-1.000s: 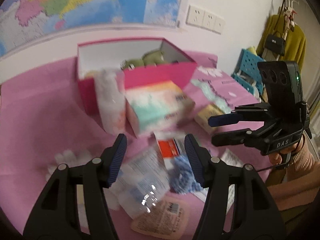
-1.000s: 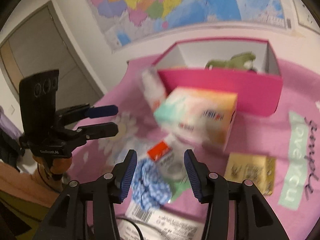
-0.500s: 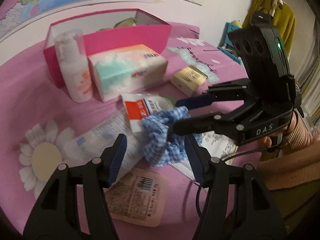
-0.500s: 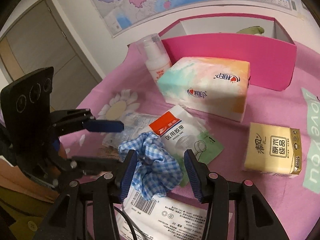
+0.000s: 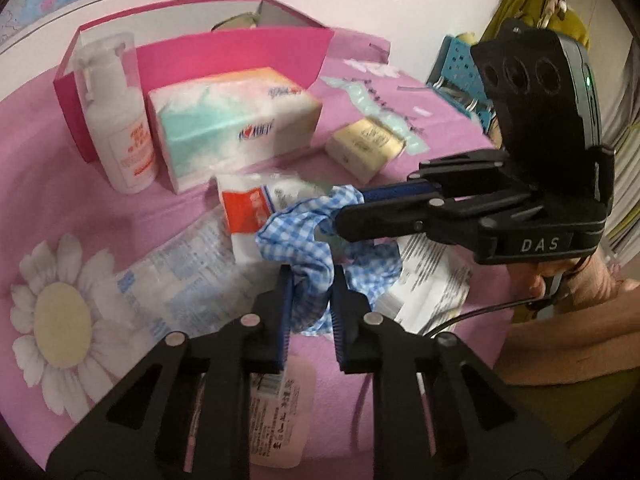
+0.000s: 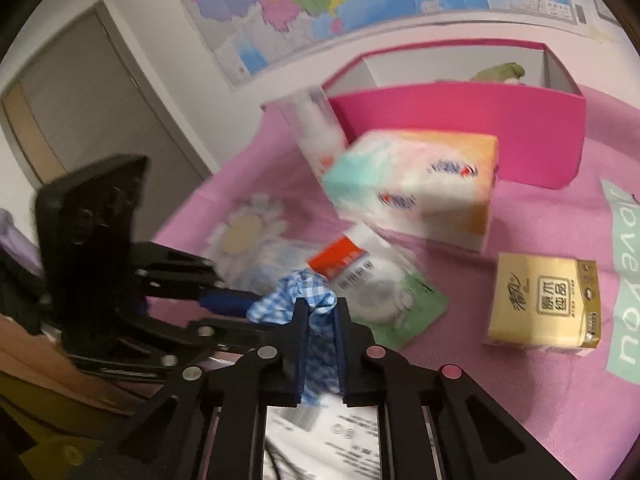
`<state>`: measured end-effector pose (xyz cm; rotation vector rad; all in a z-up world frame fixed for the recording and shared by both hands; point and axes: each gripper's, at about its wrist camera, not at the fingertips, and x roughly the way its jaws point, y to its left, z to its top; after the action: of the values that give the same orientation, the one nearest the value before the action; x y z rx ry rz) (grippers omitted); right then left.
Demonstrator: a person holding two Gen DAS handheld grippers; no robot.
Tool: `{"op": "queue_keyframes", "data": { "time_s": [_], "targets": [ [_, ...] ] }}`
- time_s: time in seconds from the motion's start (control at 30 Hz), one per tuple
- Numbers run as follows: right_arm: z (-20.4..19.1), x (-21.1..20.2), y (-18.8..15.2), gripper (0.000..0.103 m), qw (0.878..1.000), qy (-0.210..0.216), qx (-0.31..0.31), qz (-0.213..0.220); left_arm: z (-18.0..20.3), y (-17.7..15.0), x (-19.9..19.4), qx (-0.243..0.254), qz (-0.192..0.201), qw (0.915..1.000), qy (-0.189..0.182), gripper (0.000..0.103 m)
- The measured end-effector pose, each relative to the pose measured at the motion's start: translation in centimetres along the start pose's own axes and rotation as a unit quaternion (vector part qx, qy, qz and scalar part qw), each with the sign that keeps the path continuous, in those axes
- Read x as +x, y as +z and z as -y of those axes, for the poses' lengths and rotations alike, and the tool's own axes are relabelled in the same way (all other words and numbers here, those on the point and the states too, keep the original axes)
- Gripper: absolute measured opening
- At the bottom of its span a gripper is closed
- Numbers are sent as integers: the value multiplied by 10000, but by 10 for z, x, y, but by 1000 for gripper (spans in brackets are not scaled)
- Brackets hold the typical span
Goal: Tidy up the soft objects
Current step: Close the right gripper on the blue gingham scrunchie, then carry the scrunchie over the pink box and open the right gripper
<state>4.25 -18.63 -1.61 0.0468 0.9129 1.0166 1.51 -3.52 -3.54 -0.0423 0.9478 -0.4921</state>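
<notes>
Both grippers pinch one blue-and-white gingham scrunchie (image 5: 310, 240), soft crumpled fabric lifted just above the pink cloth (image 5: 48, 184). The left gripper (image 5: 310, 300) clamps its near fold; the right gripper (image 6: 322, 320) clamps the far side, jaws narrow on cloth. "DAS" reads on the right gripper's body. Bunched, its long axis is unclear. Behind stand a glossy tissue pack (image 5: 236, 116) and pink box (image 5: 240, 50).
</notes>
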Motion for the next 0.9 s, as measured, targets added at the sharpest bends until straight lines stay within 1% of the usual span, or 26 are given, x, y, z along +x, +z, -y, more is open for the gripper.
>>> {"op": "queue_keyframes", "data": {
  "time_s": [0.03, 0.27, 0.47, 0.53, 0.67, 0.7, 0.9],
  "targets": [
    [-2, -3, 2, 10, 10000, -52, -33, 62, 0, 3, -3, -4, 59, 10000, -26, 19],
    [-1, -21, 25, 10, 9992, -63, -75, 392, 0, 27, -19, 31, 355, 9993, -69, 19],
    [-1, -38, 58, 10, 9967, -227, -231, 749, -5, 63, -39, 146, 743, 9971, 102, 19],
    [0, -41, 73, 10, 9954, -283, -289, 870, -7, 77, -43, 226, 867, 9958, 209, 19],
    [1, -45, 102, 10, 9924, -357, -424, 1096, -16, 103, -43, 287, 984, 9942, 331, 19],
    [2, -45, 108, 10, 9919, -359, -435, 1138, -20, 112, -43, 287, 1017, 9936, 409, 19],
    [13, -35, 143, 10, 9896, -521, -466, 1260, -41, 145, -38, 162, 1083, 9922, 594, 19]
  ]
}}
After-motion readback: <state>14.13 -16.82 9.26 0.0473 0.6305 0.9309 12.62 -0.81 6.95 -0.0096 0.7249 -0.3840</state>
